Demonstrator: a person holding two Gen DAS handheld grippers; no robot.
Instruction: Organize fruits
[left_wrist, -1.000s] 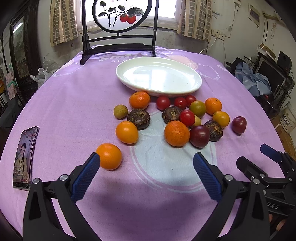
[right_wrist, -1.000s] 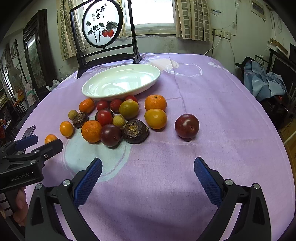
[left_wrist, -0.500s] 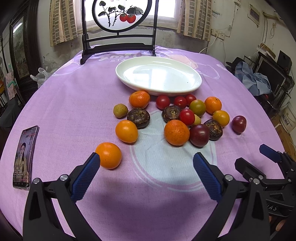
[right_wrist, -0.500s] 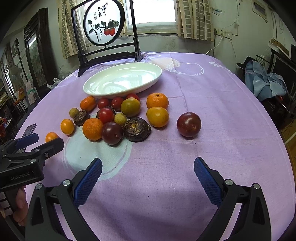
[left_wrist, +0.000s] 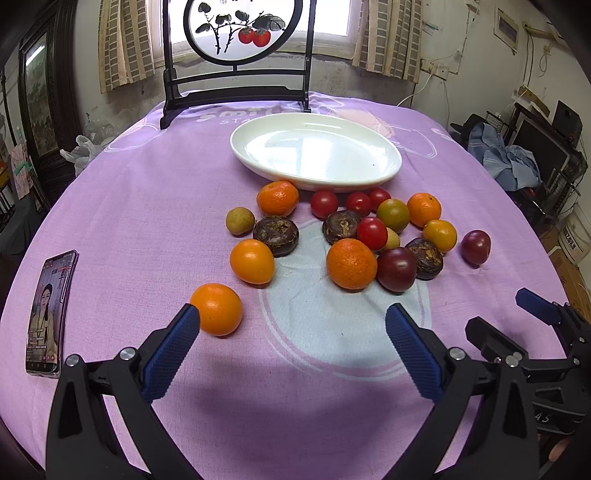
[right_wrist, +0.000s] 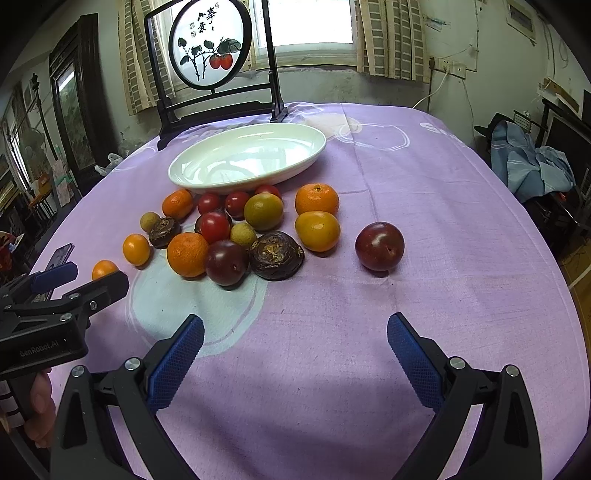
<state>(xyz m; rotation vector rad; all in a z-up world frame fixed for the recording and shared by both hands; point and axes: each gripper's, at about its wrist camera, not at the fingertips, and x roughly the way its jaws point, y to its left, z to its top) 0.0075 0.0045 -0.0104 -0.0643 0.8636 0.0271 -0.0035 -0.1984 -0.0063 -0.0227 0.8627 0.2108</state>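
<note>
Left wrist view: my left gripper (left_wrist: 291, 315) is spread wide and holds nothing; its left pad touches or nearly touches the nearest orange (left_wrist: 217, 308), toward the table's near-left edge. My right gripper (right_wrist: 295, 328) is also spread wide, holding nothing. White plate (left_wrist: 384, 173) sits bare at the far edge. Judgement: shift left to centre the orange, close gently; it rolls easily.

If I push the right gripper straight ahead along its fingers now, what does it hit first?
Probably bare purple tablecloth first. Beyond the open right gripper, the nearest fruit roughly in line is the dark brown wrinkled fruit; the lone dark red plum sits right of centre. Depth is uncertain.
</note>
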